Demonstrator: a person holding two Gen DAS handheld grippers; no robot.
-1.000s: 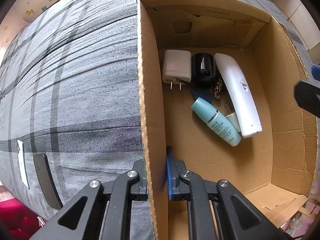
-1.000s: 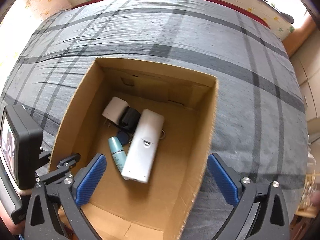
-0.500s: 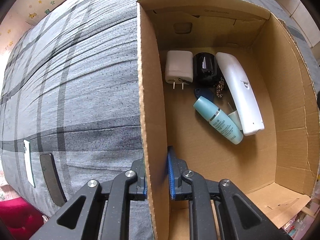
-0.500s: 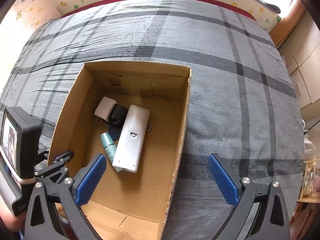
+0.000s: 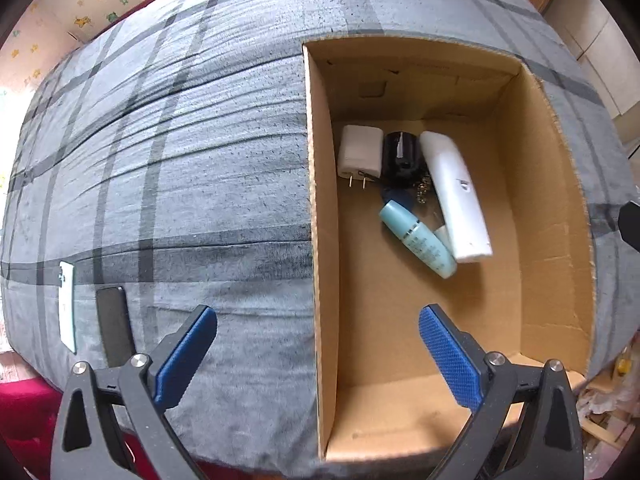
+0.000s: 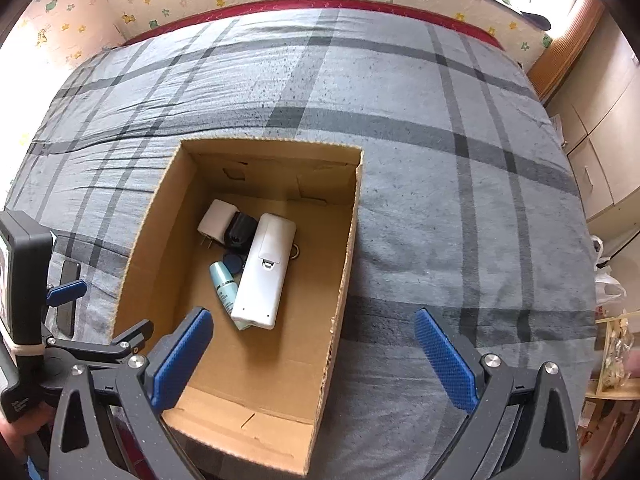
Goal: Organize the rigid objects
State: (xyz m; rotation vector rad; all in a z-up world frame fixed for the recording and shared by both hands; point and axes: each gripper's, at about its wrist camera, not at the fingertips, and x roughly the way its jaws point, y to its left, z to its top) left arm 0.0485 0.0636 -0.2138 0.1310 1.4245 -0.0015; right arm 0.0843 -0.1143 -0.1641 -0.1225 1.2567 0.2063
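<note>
Cardboard box (image 5: 540, 208) wall stands between the left gripper (image 5: 318, 354) and its opening, empty jaws; right gripper (image 6: 312, 354) hovers wide, empty, farther right.

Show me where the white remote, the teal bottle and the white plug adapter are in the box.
white remote (image 6: 264, 270): right wrist view, middle of its back, near the battery cover.
teal bottle (image 5: 418, 238): left wrist view, middle of its body.
white plug adapter (image 5: 360, 151): left wrist view, centre of its flat face.
</note>
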